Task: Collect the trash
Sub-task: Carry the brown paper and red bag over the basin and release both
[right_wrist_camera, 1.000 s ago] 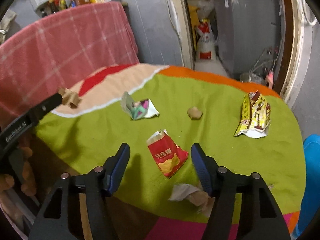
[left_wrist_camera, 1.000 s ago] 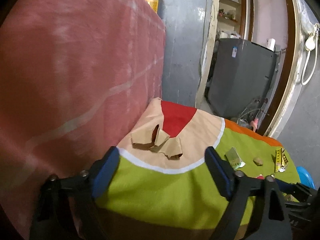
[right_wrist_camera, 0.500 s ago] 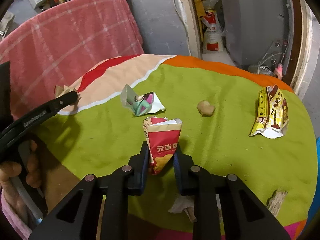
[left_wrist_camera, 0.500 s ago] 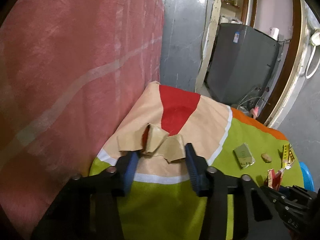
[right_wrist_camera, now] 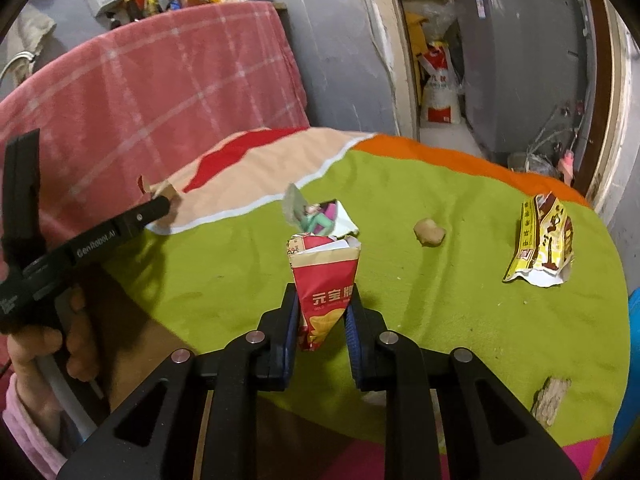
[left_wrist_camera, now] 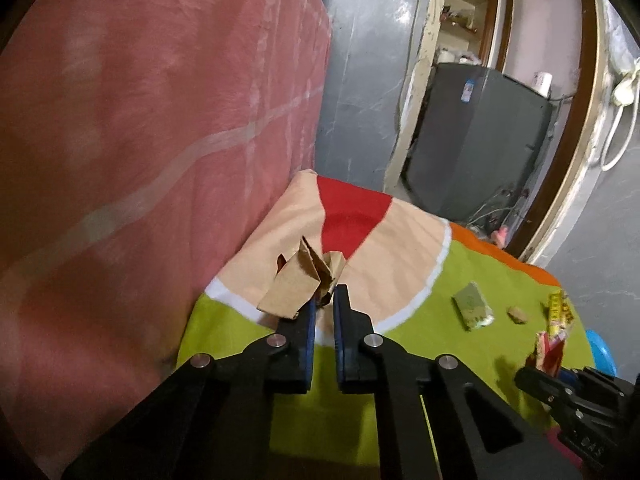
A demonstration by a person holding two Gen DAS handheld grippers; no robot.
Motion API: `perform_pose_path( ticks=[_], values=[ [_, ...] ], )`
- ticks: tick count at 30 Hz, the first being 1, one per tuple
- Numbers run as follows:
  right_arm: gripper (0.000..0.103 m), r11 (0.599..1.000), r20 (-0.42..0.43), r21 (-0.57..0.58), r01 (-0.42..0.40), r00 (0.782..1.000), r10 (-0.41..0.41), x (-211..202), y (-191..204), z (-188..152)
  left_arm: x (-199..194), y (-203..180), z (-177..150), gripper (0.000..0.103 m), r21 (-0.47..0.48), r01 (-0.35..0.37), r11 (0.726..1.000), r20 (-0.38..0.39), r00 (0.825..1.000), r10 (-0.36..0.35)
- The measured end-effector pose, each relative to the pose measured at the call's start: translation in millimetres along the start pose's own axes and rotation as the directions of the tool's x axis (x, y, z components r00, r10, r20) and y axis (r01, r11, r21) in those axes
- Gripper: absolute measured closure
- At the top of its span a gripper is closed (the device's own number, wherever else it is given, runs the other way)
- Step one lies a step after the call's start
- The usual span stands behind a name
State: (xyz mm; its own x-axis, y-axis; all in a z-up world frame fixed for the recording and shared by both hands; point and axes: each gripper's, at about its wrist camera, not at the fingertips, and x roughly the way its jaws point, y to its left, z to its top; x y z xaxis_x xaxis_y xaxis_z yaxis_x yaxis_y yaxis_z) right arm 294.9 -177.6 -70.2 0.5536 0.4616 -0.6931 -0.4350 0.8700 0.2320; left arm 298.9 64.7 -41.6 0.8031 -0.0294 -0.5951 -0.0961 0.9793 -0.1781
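The brown paper scrap (left_wrist_camera: 298,286) and red snack packet (right_wrist_camera: 324,284), loose on the tablecloth (right_wrist_camera: 460,240) a second ago, are now clamped in the left gripper (left_wrist_camera: 322,300) and right gripper (right_wrist_camera: 322,312) (both ready for lifting away); other wrappers remain.

My left gripper (left_wrist_camera: 323,306) is matte black throughout — two angular plastic arms, each with triangular cut-outs, meeting at fingers lined inside with ridged blue pads (left_wrist_camera: 309,334). Round silver screws (left_wrist_camera: 274,340) sit along both arms, two per side. The right gripper (right_wrist_camera: 322,316) is built the same: black arms, silver screw heads, blue ribbed pads on the inner finger faces. Seen from the right wrist view, the left gripper's side carries white lettering reading "GenRobot.AI" (right_wrist_camera: 96,243). Just below that lettering, my hand (right_wrist_camera: 60,344) wraps a white handle — and below the hand a pink sleeve cuff (right_wrist_camera: 28,428) shows.
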Motion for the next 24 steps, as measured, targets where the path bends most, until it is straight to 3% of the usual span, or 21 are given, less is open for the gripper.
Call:
perform_pose_path(
  ticks=[11, 24],
  values=[
    [0.084, 0.997, 0.164, -0.072, -0.010, 0.986, 0.022, -47.2, 28.7, -10.8, -66.4, -9.5, -28.5, 0.098, -0.044, 0.117, 0.992, 0.089, 0.990, -0.113],
    [0.084, 0.999, 0.384, -0.036, 0.023, 0.923, -0.007, -134.2, 25.4, -30.2, -145.8, -40.5, -46.7, 0.098, -0.017, 0.151, 0.988, 0.229, 0.963, -0.144]
  ],
)
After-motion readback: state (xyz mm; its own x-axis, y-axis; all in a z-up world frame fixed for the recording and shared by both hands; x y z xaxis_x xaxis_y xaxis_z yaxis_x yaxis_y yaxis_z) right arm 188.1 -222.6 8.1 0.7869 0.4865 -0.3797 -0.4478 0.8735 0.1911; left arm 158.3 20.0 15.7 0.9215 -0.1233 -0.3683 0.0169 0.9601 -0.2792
